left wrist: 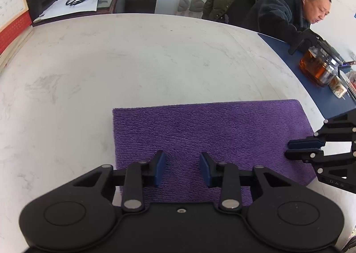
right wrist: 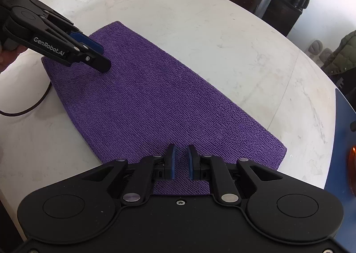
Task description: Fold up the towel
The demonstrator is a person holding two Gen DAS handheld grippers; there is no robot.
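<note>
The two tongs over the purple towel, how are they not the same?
The left tongs gape wide; the right tongs leave only a narrow gap. The left tongs sit at one end of the towel, the right tongs at the other end. Both are black with blue pads, and neither grips anything.

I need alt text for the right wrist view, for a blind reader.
A purple towel lies flat on a pale marble table. The right gripper, slightly open, hovers at its near end; the left gripper reaches over its far end.
</note>
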